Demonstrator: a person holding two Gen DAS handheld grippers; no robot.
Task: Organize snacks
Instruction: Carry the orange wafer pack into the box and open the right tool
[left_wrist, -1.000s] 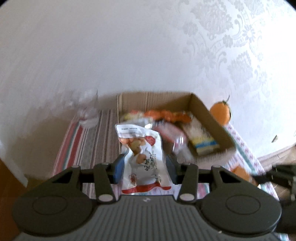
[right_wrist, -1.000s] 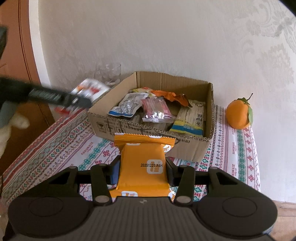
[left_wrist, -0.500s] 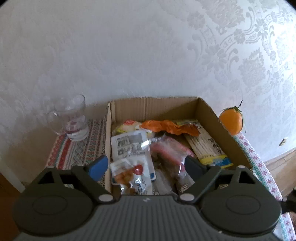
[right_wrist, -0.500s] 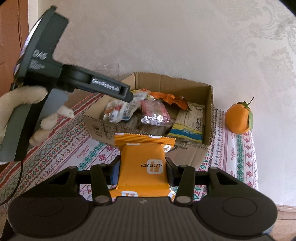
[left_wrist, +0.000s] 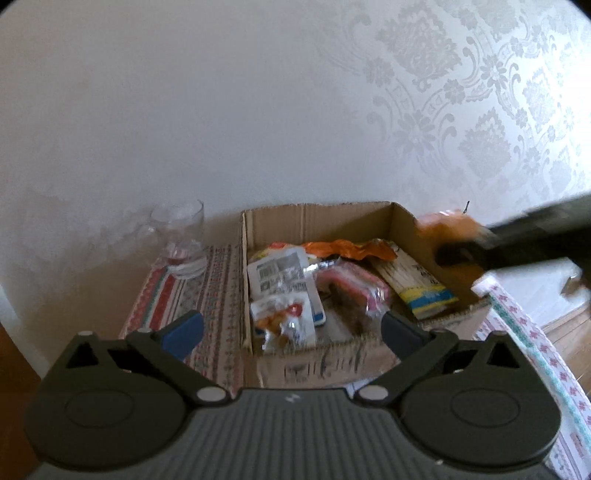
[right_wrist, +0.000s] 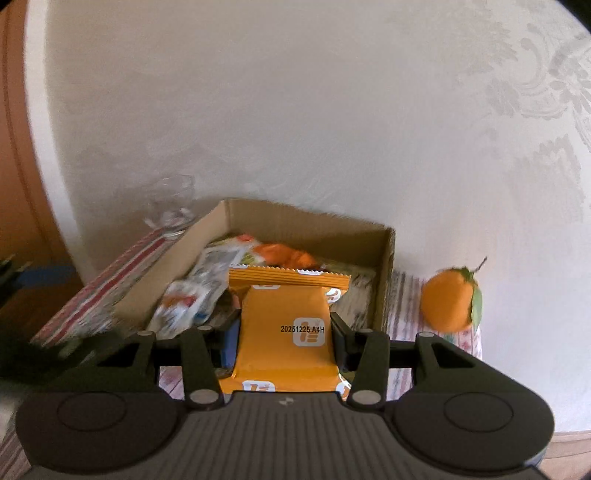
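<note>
A cardboard box (left_wrist: 317, 218) stands on the patterned tablecloth against the wall and holds several snack packets. The white packet with red and orange print (left_wrist: 282, 319) lies in its near left corner. My left gripper (left_wrist: 291, 330) is open and empty, just in front of the box's near wall. My right gripper (right_wrist: 284, 339) is shut on an orange snack packet (right_wrist: 288, 332) and holds it over the box (right_wrist: 310, 225). The right gripper also shows blurred in the left wrist view (left_wrist: 517, 240), above the box's right wall.
A clear glass mug (left_wrist: 183, 236) stands left of the box near the wall. An orange with a leaf (right_wrist: 450, 299) sits right of the box. The tablecloth (left_wrist: 207, 295) covers a small table; wooden floor shows at the right, a brown door at the left.
My left gripper has opened, dropped the white packet into the box and pulled back. My right gripper has moved forward with the orange packet, from in front of the box to over it.
</note>
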